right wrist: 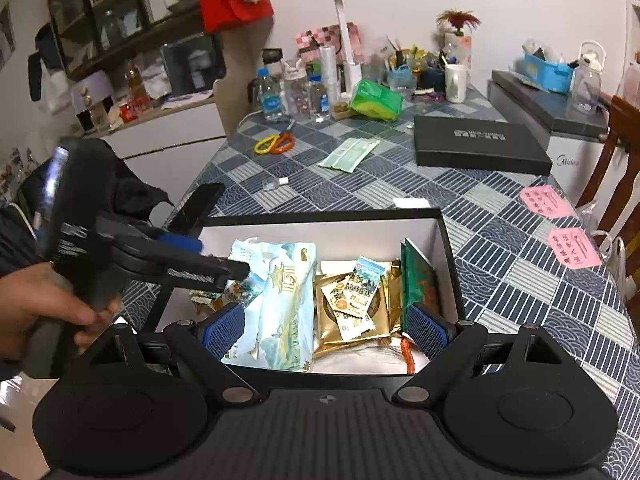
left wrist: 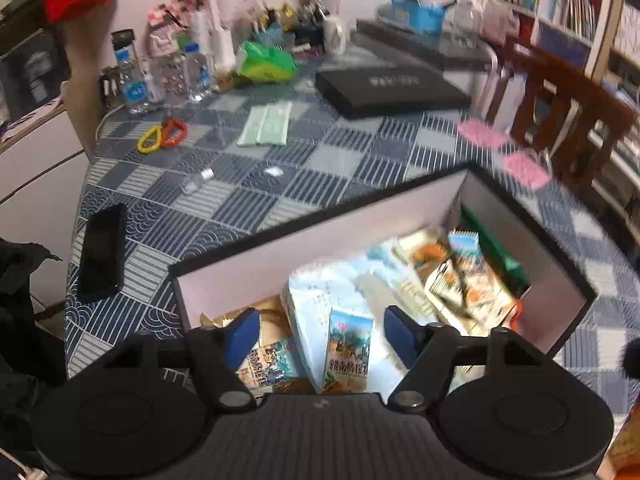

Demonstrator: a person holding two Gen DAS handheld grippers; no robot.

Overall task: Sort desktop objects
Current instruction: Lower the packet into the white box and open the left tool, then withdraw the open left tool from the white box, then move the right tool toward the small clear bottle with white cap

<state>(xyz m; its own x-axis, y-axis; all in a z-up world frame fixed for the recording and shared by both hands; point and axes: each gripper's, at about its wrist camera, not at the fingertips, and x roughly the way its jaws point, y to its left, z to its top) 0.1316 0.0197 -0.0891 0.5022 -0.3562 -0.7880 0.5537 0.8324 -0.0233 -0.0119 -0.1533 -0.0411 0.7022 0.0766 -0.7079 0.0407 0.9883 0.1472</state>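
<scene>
A: The left gripper (left wrist: 316, 334) is hanging over the box (left wrist: 304, 224), jaws standing apart, nothing pressed between them; a small snack sachet (left wrist: 347, 354) is lying loose just below.

B: And the right gripper (right wrist: 324, 330) is also gaping wide and empty at the box's near rim. Both are crowding one opening, so they are risking a knock.

A: Agreed. Farther out, the phone (left wrist: 102, 254) is lying at the table edge (left wrist: 74, 240); a careless sweep is likely sending it off.

B: Beyond that, the tiny clear bottle (left wrist: 196, 181), green packet (left wrist: 266, 124) and scissors (left wrist: 162, 136) are waiting unsorted. The bottle is looking liable to roll.
</scene>
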